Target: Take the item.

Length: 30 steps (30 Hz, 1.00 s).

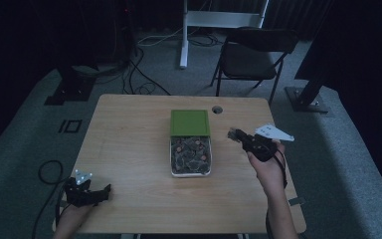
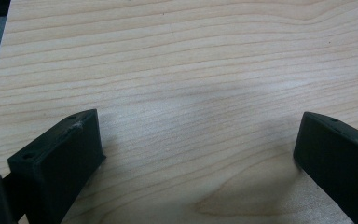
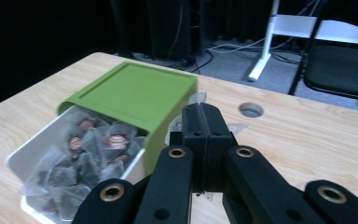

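The box [image 1: 190, 157] sits half uncovered beneath its lid [image 1: 190, 122]. The right gripper [image 1: 233, 133], just beside it, pinches perhaps a clear sachet [image 3: 196, 99]; the left gripper [image 1: 101, 191] rests well apart, jaws wide, empty.

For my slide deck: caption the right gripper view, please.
Right claw shut, clear film at its tips, beside a green-lidded box of tea sachets.

No readable text anywhere (the red marks on the sachets [image 3: 116, 140] are too blurred).
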Available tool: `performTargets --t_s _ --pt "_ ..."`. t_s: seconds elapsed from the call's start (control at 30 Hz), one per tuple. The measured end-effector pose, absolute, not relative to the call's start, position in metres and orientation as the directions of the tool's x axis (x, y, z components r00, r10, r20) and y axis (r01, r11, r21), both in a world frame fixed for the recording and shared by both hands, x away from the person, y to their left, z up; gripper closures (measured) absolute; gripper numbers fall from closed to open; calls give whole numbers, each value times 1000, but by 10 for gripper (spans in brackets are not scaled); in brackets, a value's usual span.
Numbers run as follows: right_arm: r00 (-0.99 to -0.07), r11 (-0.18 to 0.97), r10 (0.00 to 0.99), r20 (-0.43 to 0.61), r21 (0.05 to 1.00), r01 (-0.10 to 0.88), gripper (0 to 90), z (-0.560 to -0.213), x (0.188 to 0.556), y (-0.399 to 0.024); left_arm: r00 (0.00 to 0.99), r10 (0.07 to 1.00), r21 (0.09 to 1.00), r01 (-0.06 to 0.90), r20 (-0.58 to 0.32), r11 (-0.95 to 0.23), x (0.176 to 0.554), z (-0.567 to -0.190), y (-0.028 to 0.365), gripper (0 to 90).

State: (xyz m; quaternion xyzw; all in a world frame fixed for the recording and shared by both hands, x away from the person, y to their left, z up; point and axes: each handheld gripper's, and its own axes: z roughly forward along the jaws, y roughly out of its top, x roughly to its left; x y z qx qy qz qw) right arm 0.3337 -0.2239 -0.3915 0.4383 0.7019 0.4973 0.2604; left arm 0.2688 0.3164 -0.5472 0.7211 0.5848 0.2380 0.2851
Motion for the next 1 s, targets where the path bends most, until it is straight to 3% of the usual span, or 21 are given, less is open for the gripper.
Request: performTargets --t_s 0.47,1.0 --pt "-391 86 918 70 926 367 900 -392 338 -267 202 979 690 707 10 -153 269 -547 316 16" --pt "-320 54 944 79 921 387 900 -406 347 -289 203 979 689 708 10 -154 269 -547 316 16"
